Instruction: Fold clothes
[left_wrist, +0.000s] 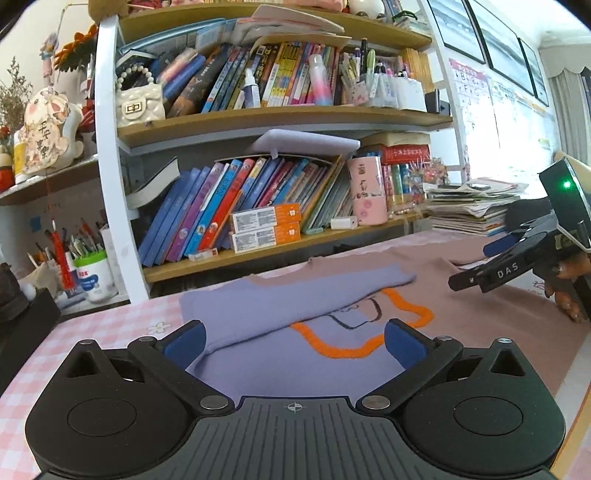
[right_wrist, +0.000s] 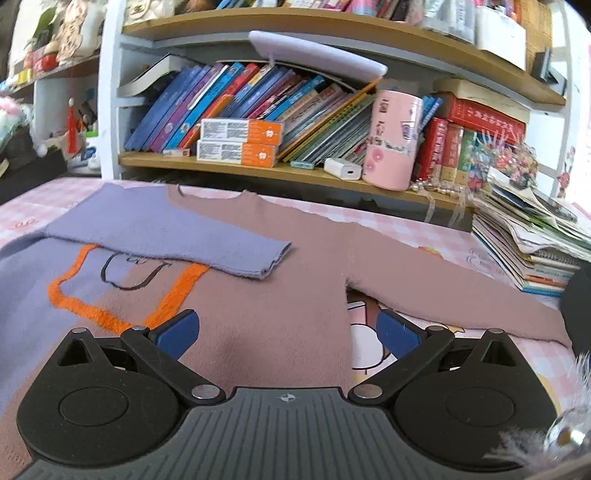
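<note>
My sweater (right_wrist: 258, 280) lies flat on the bench (right_wrist: 424, 229), its purple sleeve (right_wrist: 177, 236) folded across the chest toward 3 o'clock; the brown sleeve (right_wrist: 443, 291) lies stretched out at 3 o'clock, unfolded. My left gripper (left_wrist: 293, 338) and right gripper (right_wrist: 286, 328) hover spread, holding nothing

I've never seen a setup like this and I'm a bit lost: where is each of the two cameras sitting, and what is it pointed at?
Left wrist view: sits on the left gripper, looking along its open fingers over the sweater toward the bookshelf; the right gripper and the hand holding it show at the right edge.
Right wrist view: sits on the right gripper, also open, looking over the sweater's brown half and spread brown sleeve; only its own fingers show.
Shared: the sweater, folded purple sleeve, orange boxes, pink tablecloth.
</note>
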